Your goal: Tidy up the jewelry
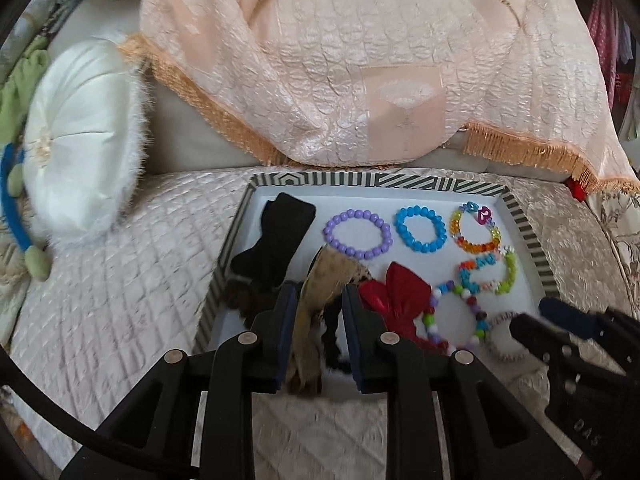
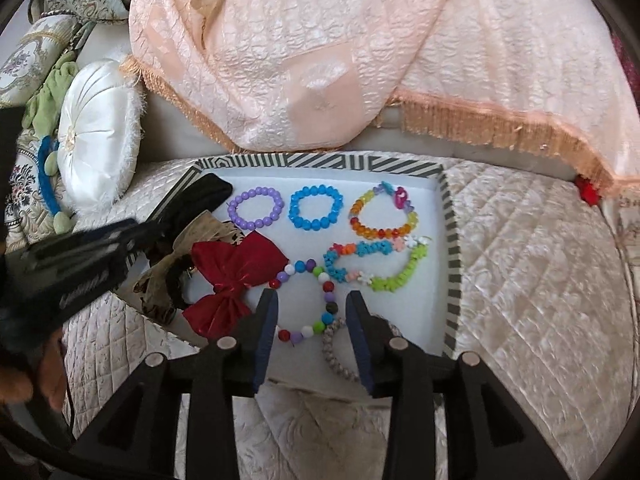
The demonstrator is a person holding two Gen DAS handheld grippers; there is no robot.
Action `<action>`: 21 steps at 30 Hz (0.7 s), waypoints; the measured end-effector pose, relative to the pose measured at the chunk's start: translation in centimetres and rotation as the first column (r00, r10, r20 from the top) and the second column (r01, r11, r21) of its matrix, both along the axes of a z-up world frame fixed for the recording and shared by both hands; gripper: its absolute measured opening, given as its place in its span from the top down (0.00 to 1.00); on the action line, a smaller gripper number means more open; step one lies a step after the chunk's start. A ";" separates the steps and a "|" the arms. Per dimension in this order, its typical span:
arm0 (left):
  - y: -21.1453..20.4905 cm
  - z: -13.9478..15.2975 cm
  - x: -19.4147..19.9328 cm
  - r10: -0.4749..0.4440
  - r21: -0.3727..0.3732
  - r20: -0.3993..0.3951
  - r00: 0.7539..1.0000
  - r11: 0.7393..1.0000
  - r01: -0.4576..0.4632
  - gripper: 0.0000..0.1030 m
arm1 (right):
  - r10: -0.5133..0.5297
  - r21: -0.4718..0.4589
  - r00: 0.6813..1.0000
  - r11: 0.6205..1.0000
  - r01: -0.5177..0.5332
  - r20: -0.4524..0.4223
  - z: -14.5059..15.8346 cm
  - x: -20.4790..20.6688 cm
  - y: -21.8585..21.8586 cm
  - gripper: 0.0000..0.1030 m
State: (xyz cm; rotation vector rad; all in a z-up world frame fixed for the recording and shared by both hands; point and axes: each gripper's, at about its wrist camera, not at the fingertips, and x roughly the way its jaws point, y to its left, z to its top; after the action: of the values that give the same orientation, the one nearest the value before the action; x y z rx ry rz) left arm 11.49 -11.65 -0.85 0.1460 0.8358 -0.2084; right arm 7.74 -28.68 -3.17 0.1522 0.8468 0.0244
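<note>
A striped-rim white tray (image 1: 532,236) (image 2: 452,240) lies on the quilted bed. In it lie a purple bead bracelet (image 1: 357,234) (image 2: 256,208), a blue one (image 1: 420,229) (image 2: 316,208), a rainbow one (image 1: 476,228) (image 2: 384,216), a flower-bead one (image 2: 376,264), a mixed-bead one (image 2: 308,304), a red bow (image 1: 396,296) (image 2: 232,284), a black bow (image 1: 276,236) and a beige patterned bow (image 1: 320,296) (image 2: 176,272). My left gripper (image 1: 320,296) is open, its fingers either side of the beige bow. My right gripper (image 2: 312,300) is open above the mixed-bead bracelet.
A white round cushion (image 1: 80,152) (image 2: 100,148) and a blue hairband (image 1: 12,208) lie left of the tray. A peach fringed cloth (image 1: 360,60) (image 2: 320,60) hangs behind it. A braided grey band (image 2: 340,356) lies at the tray's near edge.
</note>
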 end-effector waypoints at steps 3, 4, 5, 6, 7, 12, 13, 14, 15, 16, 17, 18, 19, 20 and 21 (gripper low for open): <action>0.3 0.6 -1.9 0.006 0.005 0.035 0.999 1.000 -0.006 0.99 | -0.023 -0.024 0.999 0.999 0.023 0.024 1.0 -1.2 0.5 0.52; 0.4 0.7 -2.4 0.006 0.003 0.039 0.999 1.000 -0.006 0.99 | -0.025 -0.030 0.999 0.999 0.026 0.030 1.1 -1.3 0.7 0.51; 0.5 0.9 -2.9 0.007 0.003 0.041 0.999 1.000 -0.007 0.99 | -0.027 -0.038 0.999 0.999 0.028 0.040 1.5 -1.8 1.0 0.50; 0.6 1.0 -3.4 0.008 0.002 0.043 0.999 1.000 -0.009 0.99 | -0.027 -0.040 0.999 0.999 0.029 0.044 1.7 -1.9 1.2 0.49; 0.7 1.2 -3.7 0.010 -0.001 0.044 0.999 1.000 -0.010 0.99 | -0.026 -0.043 0.999 0.999 0.028 0.048 1.9 -2.1 1.4 0.49; 1.2 2.2 -5.9 0.013 -0.017 0.068 0.998 1.000 -0.012 0.99 | -0.032 -0.063 0.997 0.997 0.037 0.076 3.3 -3.4 2.1 0.49; 1.2 2.3 -6.2 0.014 -0.019 0.073 0.997 1.000 -0.012 0.99 | -0.034 -0.063 0.996 0.997 0.039 0.081 3.5 -3.6 2.1 0.48; 1.3 2.6 -6.5 0.016 -0.022 0.079 0.997 1.000 -0.015 0.99 | -0.036 -0.062 0.996 0.997 0.041 0.087 3.7 -3.9 2.2 0.47; 1.4 2.8 -6.8 0.017 -0.025 0.083 0.996 1.000 -0.015 0.99 | -0.036 -0.062 0.995 0.997 0.042 0.091 3.9 -4.1 2.2 0.46; 1.5 3.0 -7.0 0.018 -0.029 0.089 0.996 0.999 -0.016 0.99 | -0.037 -0.063 0.995 0.997 0.044 0.096 4.1 -4.4 2.3 0.45; 1.6 3.1 -7.3 0.019 -0.032 0.093 0.995 0.999 -0.016 0.99 | -0.040 -0.066 0.994 0.997 0.047 0.099 4.2 -4.6 2.4 0.44; 1.7 3.3 -7.6 0.021 -0.033 0.098 0.995 0.999 -0.018 0.99 | -0.043 -0.071 0.994 0.996 0.051 0.103 4.4 -4.9 2.4 0.43; 1.7 3.5 -7.8 0.023 -0.034 0.101 0.995 0.999 -0.019 0.99 | -0.046 -0.073 0.993 0.996 0.054 0.104 4.5 -5.1 2.4 0.43; 1.7 3.6 -8.0 0.025 -0.034 0.104 0.994 0.999 -0.022 0.99 | -0.051 -0.073 0.993 0.996 0.059 0.105 4.6 -5.3 2.4 0.43; 1.7 3.7 -8.2 0.027 -0.033 0.106 0.994 0.999 -0.024 0.99 | -0.053 -0.072 0.993 0.996 0.061 0.106 4.7 -5.5 2.4 0.43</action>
State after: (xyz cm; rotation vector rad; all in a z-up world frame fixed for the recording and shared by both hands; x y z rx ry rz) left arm 3.30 -9.94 2.85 0.1160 0.7276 -0.1884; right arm 2.27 -26.23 1.53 0.1040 0.7384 -0.0529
